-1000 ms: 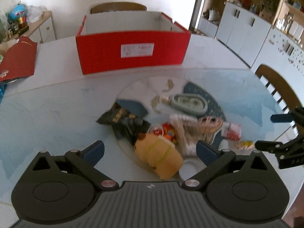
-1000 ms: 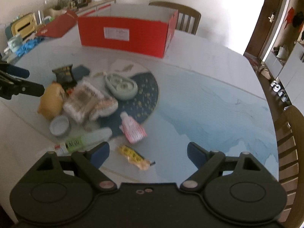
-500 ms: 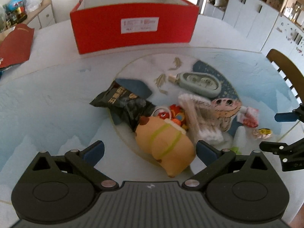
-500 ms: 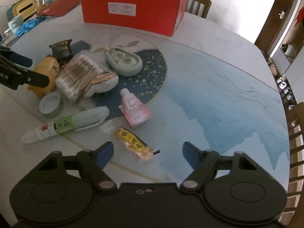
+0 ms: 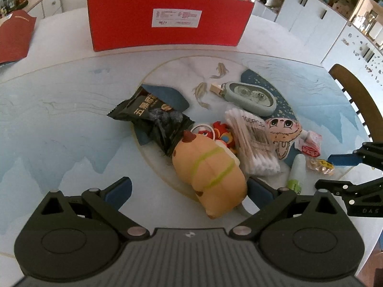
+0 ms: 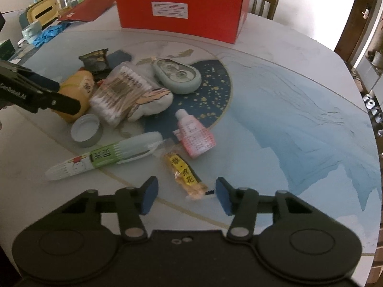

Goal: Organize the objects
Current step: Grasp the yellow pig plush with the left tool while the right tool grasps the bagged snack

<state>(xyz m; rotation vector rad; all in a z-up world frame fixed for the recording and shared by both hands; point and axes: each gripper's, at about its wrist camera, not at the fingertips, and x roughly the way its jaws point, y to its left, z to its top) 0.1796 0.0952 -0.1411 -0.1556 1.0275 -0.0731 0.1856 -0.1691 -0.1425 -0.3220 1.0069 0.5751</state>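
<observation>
An orange plush toy [image 5: 210, 169] lies on the round table between the fingers of my left gripper [image 5: 189, 191], close to the right pad; the jaws are open and do not press it. My right gripper [image 6: 186, 197] hovers low over a yellow snack packet [image 6: 184, 174], whose near end sits between the fingertips. Its jaws are closing, and the pads stand clear of the packet. Beyond the pile stands an open red box [image 5: 167, 24]. Around the toy lie a black snack bag [image 5: 153, 119], a cotton swab pack [image 5: 253, 148] and a mint-green case [image 5: 249, 98].
A pink tube [image 6: 194, 134], a green-and-white tube [image 6: 107, 155] and a grey lid [image 6: 86, 130] lie near the right gripper. A red folder [image 5: 14, 38] is at the far left, blue gloves [image 6: 47, 33] beside it. A wooden chair [image 5: 354, 95] stands at the table's right edge.
Both grippers have come down toward the table. The right jaws have narrowed around the snack packet's near end. The plush toy now sits between the left fingers.
</observation>
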